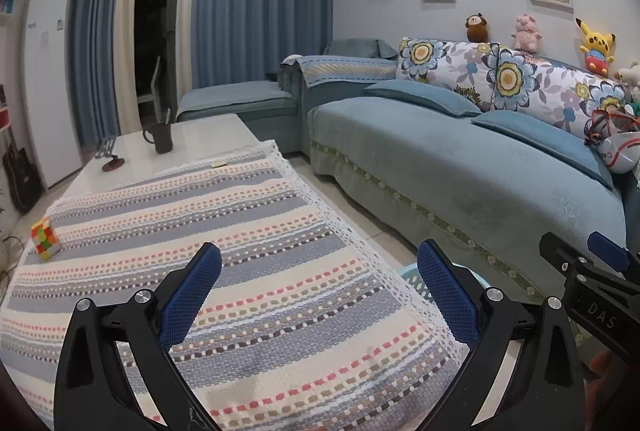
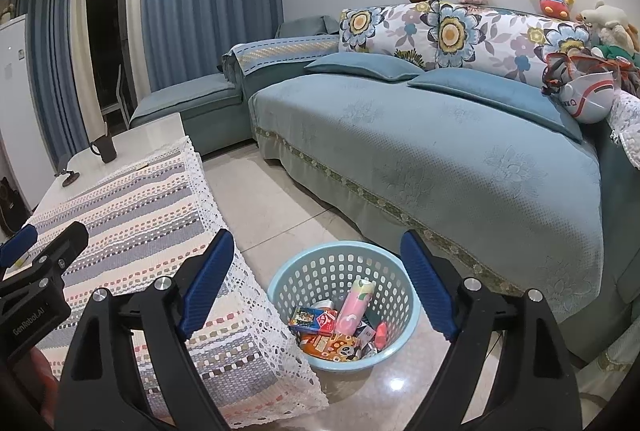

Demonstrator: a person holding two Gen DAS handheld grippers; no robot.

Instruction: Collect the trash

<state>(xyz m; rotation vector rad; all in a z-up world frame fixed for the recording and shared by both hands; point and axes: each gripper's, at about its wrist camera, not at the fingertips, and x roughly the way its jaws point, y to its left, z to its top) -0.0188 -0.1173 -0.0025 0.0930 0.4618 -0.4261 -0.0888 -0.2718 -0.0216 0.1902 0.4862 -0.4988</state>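
From the left wrist we see our left claw spread wide and empty above the tabletop's right edge. From the right wrist, our right claw gapes empty over the floor, where the basket beside the tabletop's corner holds the trash.

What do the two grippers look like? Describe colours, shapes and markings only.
Both the left gripper and right gripper have black, curved frames with triangular cut-outs and silver bolts. The fingers carry blue, mesh-textured pads. White lettering on the bodies reads "DAS" and "GenRobot.AI". No cables show.
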